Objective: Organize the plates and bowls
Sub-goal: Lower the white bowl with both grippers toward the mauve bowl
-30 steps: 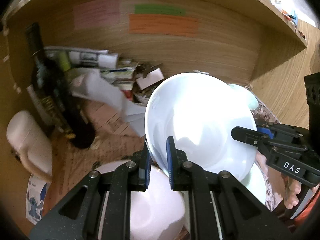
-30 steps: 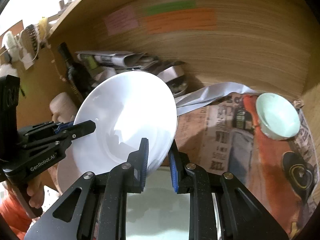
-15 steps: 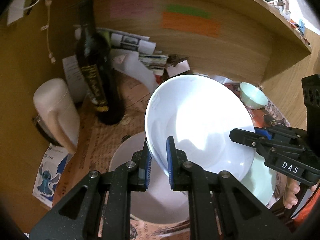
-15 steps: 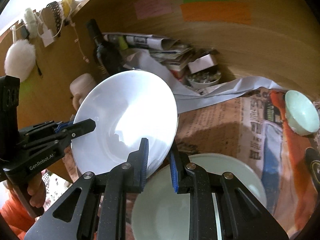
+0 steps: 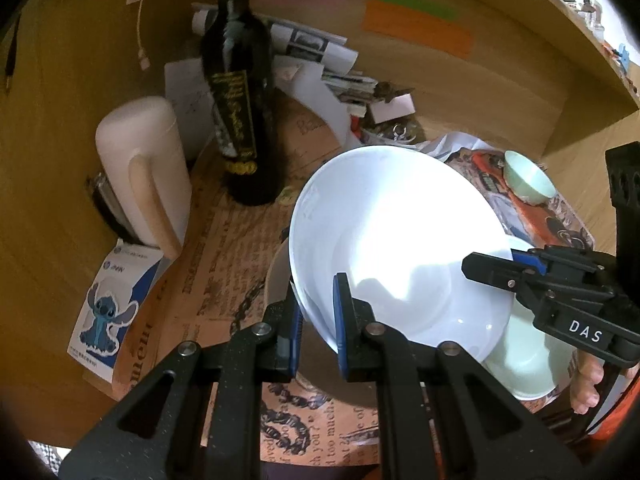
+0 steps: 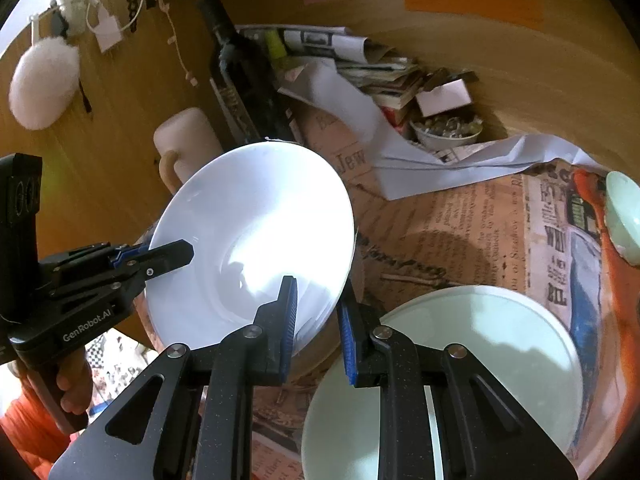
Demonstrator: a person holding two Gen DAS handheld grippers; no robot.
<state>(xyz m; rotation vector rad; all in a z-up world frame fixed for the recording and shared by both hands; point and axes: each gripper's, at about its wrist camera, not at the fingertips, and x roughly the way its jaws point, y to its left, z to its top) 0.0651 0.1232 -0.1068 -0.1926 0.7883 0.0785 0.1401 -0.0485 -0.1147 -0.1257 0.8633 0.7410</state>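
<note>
while tilted downward, both claws [image 5: 316,312] [image 6: 316,320] pinch what seems one white plate [image 5: 400,240].

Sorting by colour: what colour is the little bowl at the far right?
Pale green bowl, clearest from the left wrist.

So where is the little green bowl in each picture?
Left wrist view: the little green bowl sits at the upper right, on the orange newspaper, past the big white plate both grippers hold.
Right wrist view: the bowl is at the far right edge, partly cut off.
Shared landmark: the dark wine bottle standing at the back, left of the plate.
</note>
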